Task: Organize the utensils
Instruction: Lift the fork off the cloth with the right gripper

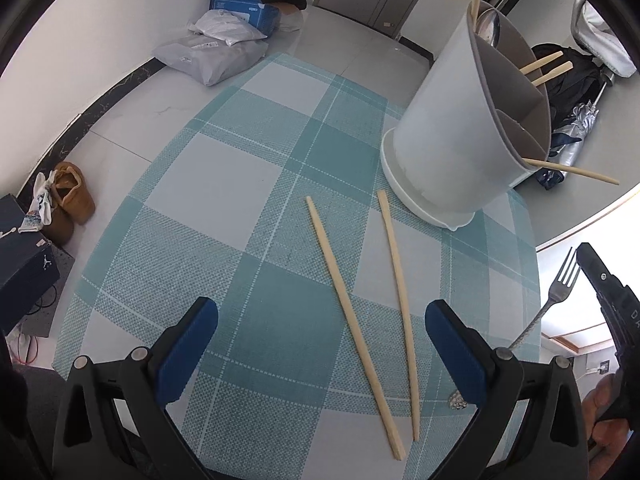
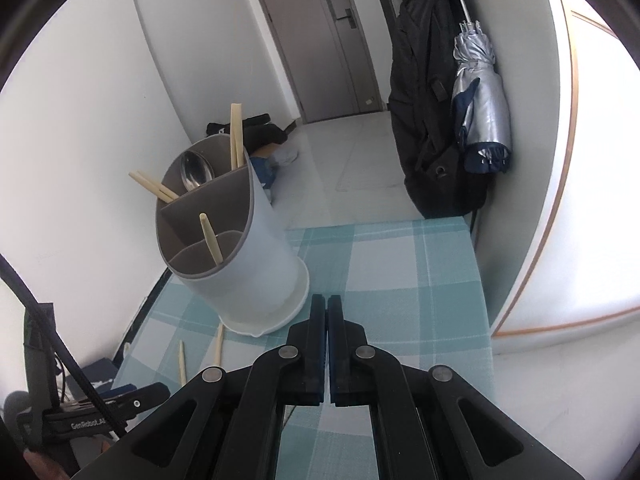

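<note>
1. The left gripper hangs wide open and empty above the plaid cloth.
2. Two chopsticks lie loose on the cloth between and just ahead of its fingers, nearer the right finger. Their long axes run away from the camera toward the holder, roughly in line with the fingers, so a grasp would likely need the wrist turned across them.
3. The right gripper is pressed closed. From the left camera a fork rises beside its black body, tines up; whether the jaws pinch the handle cannot be told, since the right camera shows no fork.
4. The holder stands on the far right of the cloth, with chopsticks and a spoon already in its compartments.
5. The left gripper is plainly nearer the loose chopsticks.
6. Around the table: tiled floor, a door, a hanging umbrella, parcels and shoes.
</note>
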